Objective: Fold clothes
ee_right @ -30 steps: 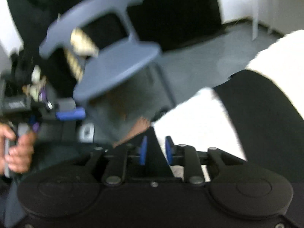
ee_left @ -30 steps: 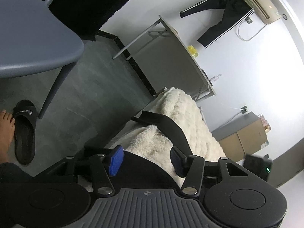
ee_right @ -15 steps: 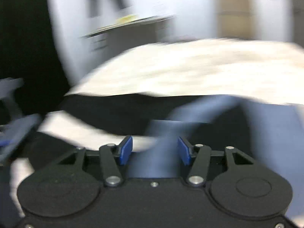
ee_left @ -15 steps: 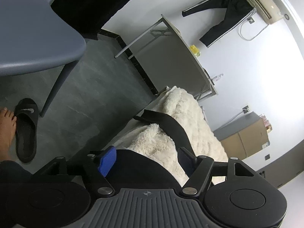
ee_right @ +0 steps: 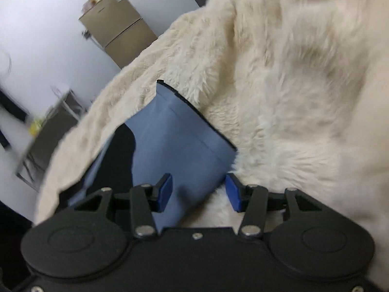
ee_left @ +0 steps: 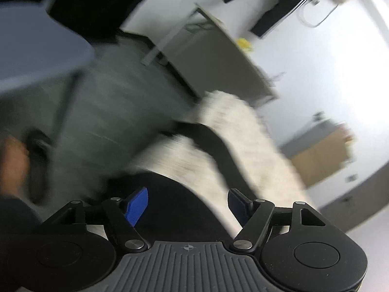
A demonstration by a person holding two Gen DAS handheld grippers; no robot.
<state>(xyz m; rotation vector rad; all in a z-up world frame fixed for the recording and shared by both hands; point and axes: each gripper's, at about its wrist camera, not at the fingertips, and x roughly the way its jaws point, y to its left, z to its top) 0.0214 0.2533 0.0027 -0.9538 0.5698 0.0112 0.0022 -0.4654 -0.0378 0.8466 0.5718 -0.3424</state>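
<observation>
- My left gripper [ee_left: 188,205] points slightly downward over a black garment [ee_left: 175,209] that lies on a fluffy cream-white fleece blanket [ee_left: 233,131].
- Its two blue-padded fingers [ee_left: 136,205] stand wide apart, released; the black cloth shows in the gap below them, but neither pad presses on it.
- A long black strip of the same garment runs away from me across the blanket, toward the far edge.
- The left view is smeared by motion, so fine detail is lost.
- Beyond the blanket I see a grey floor [ee_left: 116,112], the seat of a grey-blue plastic chair [ee_left: 36,56] at the left, and a pale table on thin metal legs [ee_left: 218,53] against a white wall.
- A dark pair of trousers with white side stripes [ee_left: 282,4] hangs on that wall, and a brown cardboard box [ee_left: 321,155] sits at the right.
- At the far left edge there is a bare foot beside a black slipper [ee_left: 36,150], both blurred.
- My right gripper [ee_right: 198,192] hovers low over the same cream blanket, which fills most of its view.
- Its jaws are parted, not clenched; a flat blue fabric panel with a dark edge [ee_right: 180,141] lies between and ahead of them, and I cannot tell whether either pad touches it.
- Black cloth lies just to the left of the blue panel.
</observation>
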